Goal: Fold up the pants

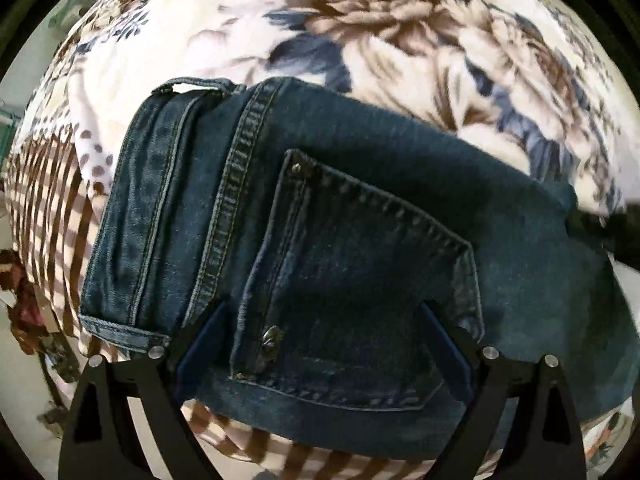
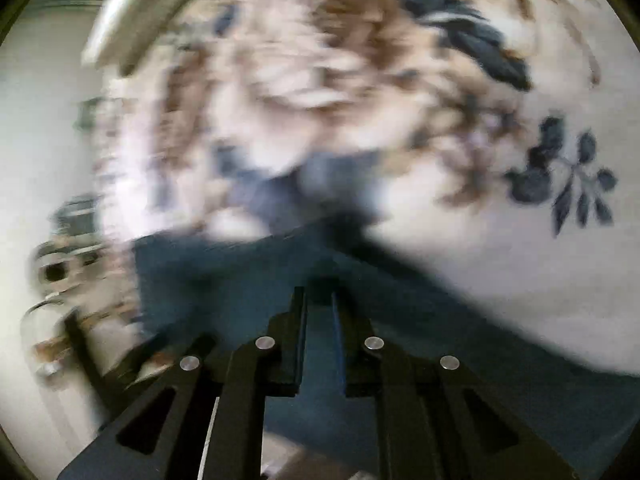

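Observation:
Dark blue jeans (image 1: pixel 320 240) lie folded on a floral blanket (image 1: pixel 360 40), back pocket (image 1: pixel 360 288) up and waistband at the left. My left gripper (image 1: pixel 324 320) is open, its fingers (image 1: pixel 204 344) spread wide either side of the pocket, low over the denim. In the blurred right wrist view, my right gripper (image 2: pixel 320 308) has its jaws nearly closed on a fold of the jeans (image 2: pixel 240 280). The right gripper also shows as a dark shape at the jeans' right edge in the left wrist view (image 1: pixel 600 232).
The blanket (image 2: pixel 500 240) covers the surface on all sides, striped at its left border (image 1: pixel 52 208). Blurred objects and pale floor (image 2: pixel 48 280) show past the left edge.

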`<act>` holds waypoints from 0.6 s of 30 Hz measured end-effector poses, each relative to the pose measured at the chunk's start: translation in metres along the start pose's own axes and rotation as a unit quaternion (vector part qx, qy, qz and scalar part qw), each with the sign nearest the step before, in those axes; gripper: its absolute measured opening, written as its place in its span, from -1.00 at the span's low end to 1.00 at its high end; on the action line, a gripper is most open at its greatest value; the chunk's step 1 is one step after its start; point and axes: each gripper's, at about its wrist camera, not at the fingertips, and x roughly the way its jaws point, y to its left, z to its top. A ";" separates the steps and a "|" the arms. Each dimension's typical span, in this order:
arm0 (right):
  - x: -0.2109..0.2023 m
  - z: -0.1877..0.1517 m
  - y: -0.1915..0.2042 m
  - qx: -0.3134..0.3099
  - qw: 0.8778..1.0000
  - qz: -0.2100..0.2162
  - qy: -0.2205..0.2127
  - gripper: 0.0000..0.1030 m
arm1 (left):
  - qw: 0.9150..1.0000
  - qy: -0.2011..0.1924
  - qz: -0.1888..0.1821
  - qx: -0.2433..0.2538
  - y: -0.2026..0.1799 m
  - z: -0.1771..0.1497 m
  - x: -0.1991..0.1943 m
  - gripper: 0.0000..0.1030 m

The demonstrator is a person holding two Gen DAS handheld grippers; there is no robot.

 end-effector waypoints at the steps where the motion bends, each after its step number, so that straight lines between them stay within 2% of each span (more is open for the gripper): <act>1: 0.002 0.007 -0.012 0.027 1.000 0.012 -0.007 -0.93 | 1.000 -0.001 0.003 0.002 0.000 0.000 -0.001 0.84; 3: -0.008 0.012 -0.021 0.047 0.998 0.023 -0.030 -0.93 | 1.000 -0.001 0.011 0.006 -0.004 0.001 -0.006 0.84; 5: -0.030 0.008 -0.025 0.044 0.997 0.004 -0.066 -0.81 | 1.000 -0.007 0.010 0.010 -0.011 0.002 -0.016 0.84; 6: -0.042 0.003 -0.033 0.053 0.996 0.018 -0.074 -0.72 | 1.000 -0.010 0.010 0.014 -0.015 0.003 -0.022 0.84; 7: -0.055 -0.006 -0.044 0.069 0.993 0.039 -0.084 -0.39 | 1.000 -0.015 0.013 0.023 -0.024 0.001 -0.029 0.84; 8: -0.066 -0.015 -0.053 0.082 0.991 0.051 -0.095 -0.15 | 0.999 -0.020 0.006 0.031 -0.031 -0.001 -0.037 0.84; 9: -0.084 -0.031 -0.072 0.101 0.986 0.061 -0.121 0.22 | 0.999 -0.023 -0.005 0.038 -0.042 -0.002 -0.043 0.84; 10: -0.099 -0.045 -0.088 0.115 0.981 0.064 -0.144 0.31 | 0.998 -0.025 -0.013 0.047 -0.055 -0.005 -0.049 0.83; 13: -0.138 -0.101 -0.148 0.177 0.962 0.035 -0.206 0.31 | 0.995 -0.032 -0.036 0.091 -0.103 -0.016 -0.062 0.84; 15: -0.161 -0.151 -0.198 0.239 0.940 0.026 -0.241 0.31 | 0.991 -0.028 -0.046 0.121 -0.135 -0.024 -0.063 0.84; 18: -0.192 -0.221 -0.275 0.333 0.901 0.016 -0.279 0.31 | 0.986 -0.005 -0.066 0.151 -0.182 -0.036 -0.054 0.84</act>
